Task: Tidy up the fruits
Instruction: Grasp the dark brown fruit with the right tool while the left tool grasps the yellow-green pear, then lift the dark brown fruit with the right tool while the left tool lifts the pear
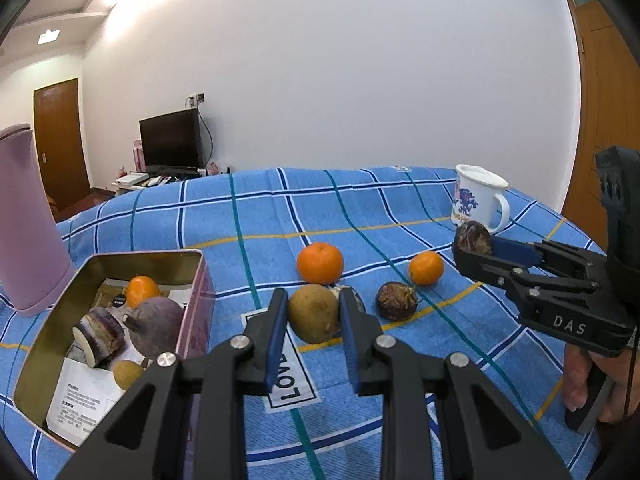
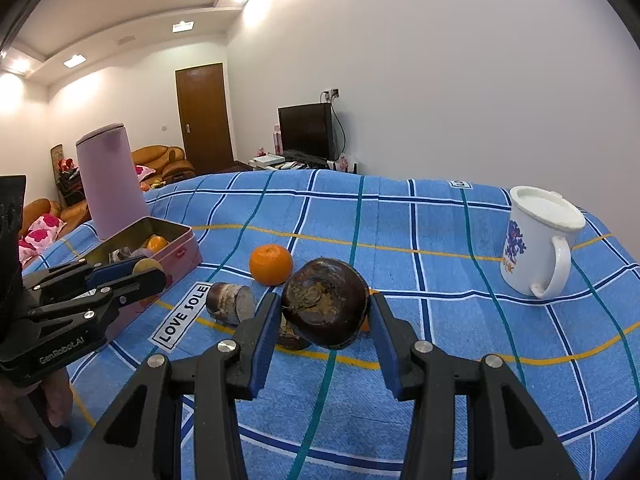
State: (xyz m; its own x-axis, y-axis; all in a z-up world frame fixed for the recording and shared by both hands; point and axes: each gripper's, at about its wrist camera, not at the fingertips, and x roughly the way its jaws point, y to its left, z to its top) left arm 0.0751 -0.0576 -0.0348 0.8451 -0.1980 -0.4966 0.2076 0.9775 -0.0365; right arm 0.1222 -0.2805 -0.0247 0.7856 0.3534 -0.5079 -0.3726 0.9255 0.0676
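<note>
The left gripper (image 1: 314, 314) pinches a yellow-brown fruit (image 1: 313, 313) between its blue pads, above the blue checked cloth (image 1: 400, 208) just right of the pink tin (image 1: 200, 280). The right gripper (image 2: 325, 312) clamps a dark purple fruit (image 2: 325, 308), held up off the cloth. Two oranges (image 1: 320, 263) and another dark fruit (image 1: 396, 301) lie on the cloth between the tin and the white mug (image 1: 478, 196); the tin already holds several pieces, an orange among them.

A plain white wall (image 2: 420, 80) is filling the frame from twelve to three o'clock; a dark television (image 2: 306, 133) is standing at twelve, a brown door (image 2: 204, 116) at eleven, tan sofas (image 2: 160, 160) at ten, and ceiling lights (image 2: 183, 26) are glowing above
</note>
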